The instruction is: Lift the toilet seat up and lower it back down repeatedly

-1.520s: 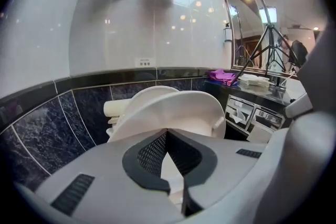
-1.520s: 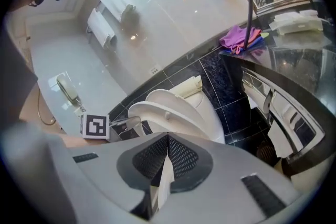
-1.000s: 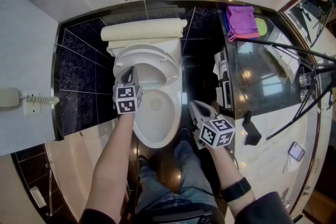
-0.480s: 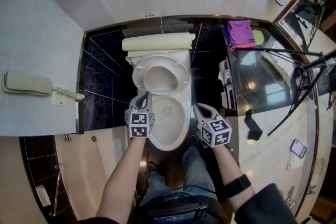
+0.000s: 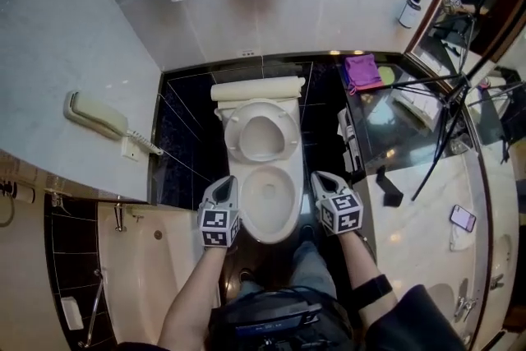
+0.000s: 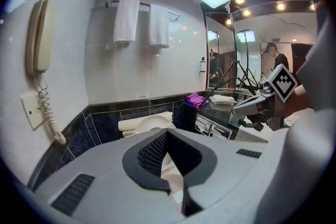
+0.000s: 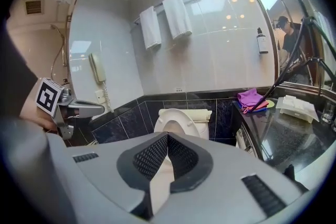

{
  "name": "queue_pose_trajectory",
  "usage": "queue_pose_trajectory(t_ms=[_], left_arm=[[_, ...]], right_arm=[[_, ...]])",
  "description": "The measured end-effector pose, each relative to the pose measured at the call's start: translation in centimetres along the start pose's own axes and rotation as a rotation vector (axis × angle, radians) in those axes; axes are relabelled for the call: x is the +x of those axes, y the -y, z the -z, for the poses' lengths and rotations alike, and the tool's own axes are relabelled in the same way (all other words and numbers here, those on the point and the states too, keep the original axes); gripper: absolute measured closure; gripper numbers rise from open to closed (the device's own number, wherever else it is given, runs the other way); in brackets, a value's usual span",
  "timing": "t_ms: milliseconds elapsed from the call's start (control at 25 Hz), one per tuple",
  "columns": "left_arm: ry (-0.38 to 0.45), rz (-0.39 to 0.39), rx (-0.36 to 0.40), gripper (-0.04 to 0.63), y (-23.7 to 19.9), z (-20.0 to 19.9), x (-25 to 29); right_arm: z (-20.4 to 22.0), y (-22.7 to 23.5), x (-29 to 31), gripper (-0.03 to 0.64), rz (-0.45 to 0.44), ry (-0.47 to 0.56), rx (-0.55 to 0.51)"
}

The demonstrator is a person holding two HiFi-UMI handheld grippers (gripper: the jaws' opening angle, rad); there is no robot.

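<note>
The toilet seat is raised, a pale oval ring standing upright against the tank with the open bowl in front of it. It lies straight ahead of you, past the bowl and midway between your hands, its long axis running upward and its free front edge at the top. Your left gripper sits just beside the left of the bowl's front rim, and your right gripper is near the right side. Both have their jaws closed together on nothing. Neither hand looks clearly nearer. Lowering the seat would likely mean reaching forward over the bowl to that top edge.
</note>
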State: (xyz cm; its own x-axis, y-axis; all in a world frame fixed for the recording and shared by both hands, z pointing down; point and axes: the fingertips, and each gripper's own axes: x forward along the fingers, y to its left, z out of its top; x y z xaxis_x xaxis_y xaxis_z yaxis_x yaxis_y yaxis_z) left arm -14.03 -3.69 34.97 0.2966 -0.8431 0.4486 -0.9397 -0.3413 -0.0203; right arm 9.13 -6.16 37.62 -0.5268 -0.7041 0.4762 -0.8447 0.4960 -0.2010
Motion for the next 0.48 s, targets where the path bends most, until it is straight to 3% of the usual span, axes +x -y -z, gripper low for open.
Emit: queue_pose_trajectory(t_ms=[480], left_arm=[[0.054, 0.019, -0.032, 0.600, -0.6, 1.1, -10.2]], right_arm=[[2.3, -3.6, -5.7, 0.600, 0.066, -0.015, -0.139]])
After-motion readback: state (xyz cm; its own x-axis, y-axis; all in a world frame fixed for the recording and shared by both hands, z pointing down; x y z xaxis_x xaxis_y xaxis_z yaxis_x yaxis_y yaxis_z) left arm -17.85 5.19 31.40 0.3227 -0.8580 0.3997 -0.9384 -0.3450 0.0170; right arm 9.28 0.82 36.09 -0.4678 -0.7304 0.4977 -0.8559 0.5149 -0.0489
